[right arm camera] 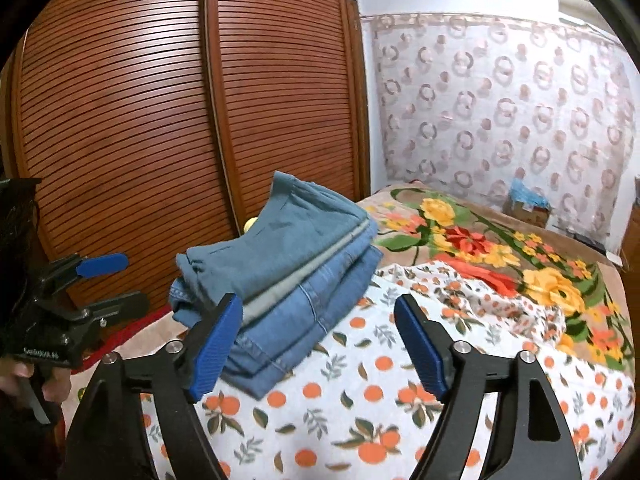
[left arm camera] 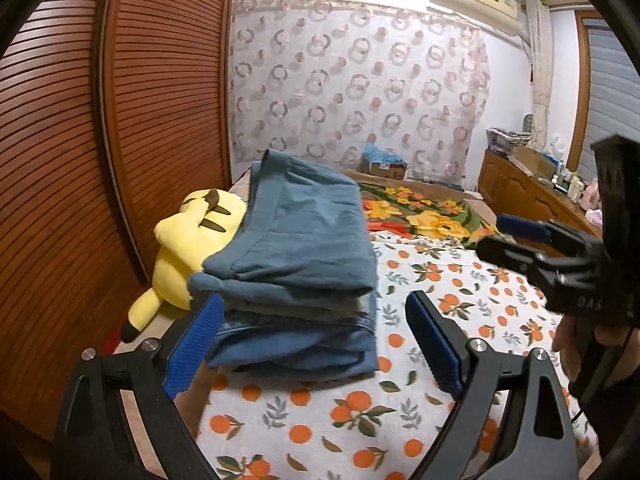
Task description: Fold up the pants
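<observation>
A stack of folded pants [left arm camera: 296, 272] lies on the bed, teal pants on top and blue denim below; it also shows in the right wrist view [right arm camera: 288, 280]. My left gripper [left arm camera: 316, 340] is open and empty, its blue pads just short of the stack's near edge. My right gripper [right arm camera: 320, 344] is open and empty, to the right of the stack's near corner. The right gripper also appears in the left wrist view [left arm camera: 516, 236], off to the right. The left gripper appears in the right wrist view [right arm camera: 108, 280], at far left.
An orange-print sheet [left arm camera: 360, 412] covers the near bed, a floral blanket [right arm camera: 500, 248] the far part. A yellow plush toy [left arm camera: 188, 248] lies left of the stack by the slatted wooden wardrobe [right arm camera: 160, 120]. A cardboard box [left arm camera: 382, 166] and a cluttered cabinet [left arm camera: 528, 184] stand beyond.
</observation>
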### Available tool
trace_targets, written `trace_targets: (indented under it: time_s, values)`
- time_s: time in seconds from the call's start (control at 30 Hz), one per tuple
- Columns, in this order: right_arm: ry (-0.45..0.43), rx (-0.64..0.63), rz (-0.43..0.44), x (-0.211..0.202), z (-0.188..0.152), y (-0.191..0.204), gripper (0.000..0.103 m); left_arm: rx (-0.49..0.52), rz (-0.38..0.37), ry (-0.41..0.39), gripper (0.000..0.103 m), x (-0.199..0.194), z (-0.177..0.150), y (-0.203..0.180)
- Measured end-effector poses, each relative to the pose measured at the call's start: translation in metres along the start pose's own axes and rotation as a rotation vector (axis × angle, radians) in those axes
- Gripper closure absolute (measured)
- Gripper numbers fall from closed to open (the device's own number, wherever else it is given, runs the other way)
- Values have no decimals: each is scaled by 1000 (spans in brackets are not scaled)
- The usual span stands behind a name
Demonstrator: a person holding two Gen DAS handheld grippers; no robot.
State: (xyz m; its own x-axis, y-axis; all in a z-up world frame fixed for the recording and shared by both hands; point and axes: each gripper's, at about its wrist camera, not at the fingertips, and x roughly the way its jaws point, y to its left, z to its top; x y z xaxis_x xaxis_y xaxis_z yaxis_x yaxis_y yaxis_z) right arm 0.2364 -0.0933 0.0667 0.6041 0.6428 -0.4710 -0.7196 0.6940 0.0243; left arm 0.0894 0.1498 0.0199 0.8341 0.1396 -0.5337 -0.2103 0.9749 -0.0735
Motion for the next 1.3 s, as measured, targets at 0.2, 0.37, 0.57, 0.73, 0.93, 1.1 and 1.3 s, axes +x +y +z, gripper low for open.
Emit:
trace_targets:
  time_s: [0.2,0.37,0.57,0.73,0.93,1.1,1.3]
  values:
    - [-2,37,-70,-28,-15,4,16,32,-39,1,10,-3,-5,-23]
    - [-5,73,-133,-52,-28,7,15,52,-80,9,10,-5,-12,-43]
    - [0,122,-197,-84,-48,12,15,77,-132,32,10,-6,-24,-75]
    - [1,139,-259,-116,-59,24,15,99,-174,31,10,-15,-28,-103]
    - [-17,166,-342,-151,-65,43,15,129,-218,11,10,-30,-23,-130]
    - [-27,197,-421,-171,-70,53,10,156,-235,5,10,-39,-20,-147]
    - [-60,218,-469,-187,-68,64,4,166,-243,-7,10,-49,-16,-158]
